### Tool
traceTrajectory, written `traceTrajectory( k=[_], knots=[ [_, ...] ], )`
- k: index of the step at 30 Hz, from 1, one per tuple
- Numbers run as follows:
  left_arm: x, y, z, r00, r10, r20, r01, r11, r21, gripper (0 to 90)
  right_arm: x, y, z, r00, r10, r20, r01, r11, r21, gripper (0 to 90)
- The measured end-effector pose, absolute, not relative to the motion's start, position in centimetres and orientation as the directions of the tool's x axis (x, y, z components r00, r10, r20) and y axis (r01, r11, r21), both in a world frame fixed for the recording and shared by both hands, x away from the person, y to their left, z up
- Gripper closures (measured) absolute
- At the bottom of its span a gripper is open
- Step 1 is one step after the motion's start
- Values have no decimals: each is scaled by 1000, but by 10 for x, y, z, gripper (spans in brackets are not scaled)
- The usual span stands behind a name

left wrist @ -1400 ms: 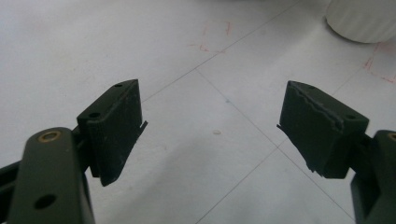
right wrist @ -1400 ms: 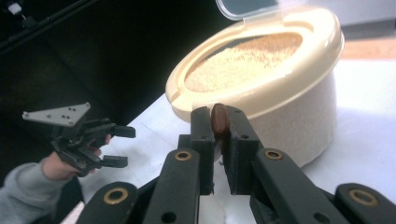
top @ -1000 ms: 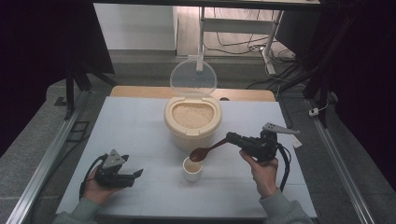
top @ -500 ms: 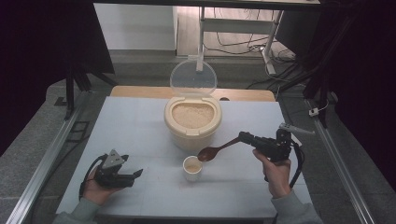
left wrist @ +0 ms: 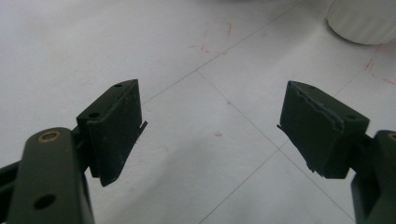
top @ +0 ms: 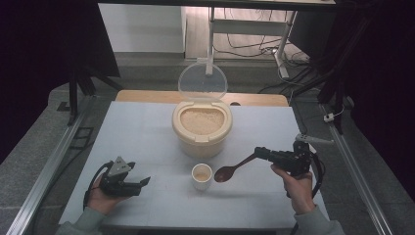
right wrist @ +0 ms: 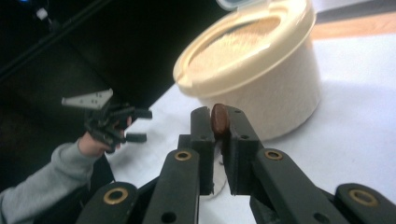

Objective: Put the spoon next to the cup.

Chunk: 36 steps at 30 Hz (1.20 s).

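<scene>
I had the right gripper (top: 258, 152) clamped on the wooden spoon (top: 234, 167), bowl at the cup's (top: 201, 176) 3 o'clock. Right gripper view showed the handle end pinched. Left gripper (top: 143, 182) wide open, empty, bare bench (top: 142, 132) around.

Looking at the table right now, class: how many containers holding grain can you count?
2. The big tub with its lid up stands at the table's middle; the small cup sits in front of it, beside the bowl of the spoon held in the right gripper.
</scene>
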State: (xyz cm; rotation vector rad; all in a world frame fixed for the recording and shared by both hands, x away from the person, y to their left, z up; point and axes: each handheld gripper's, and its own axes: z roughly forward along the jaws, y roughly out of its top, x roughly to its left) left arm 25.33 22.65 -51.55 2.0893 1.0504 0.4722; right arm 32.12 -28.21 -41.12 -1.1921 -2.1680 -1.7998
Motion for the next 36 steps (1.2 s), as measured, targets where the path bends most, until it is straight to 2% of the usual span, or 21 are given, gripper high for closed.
traceTrajectory(
  k=[14,36],
  knots=[
    [253,227,-516,597,802,-3,531,-392,751,210,325,-255,-425,-711,473,520,643,137,753,831],
    [253,226,-516,599,800,-3,532,-395,749,209,339,-227,-449,-700,478,530,691,267,672,831]
  ],
)
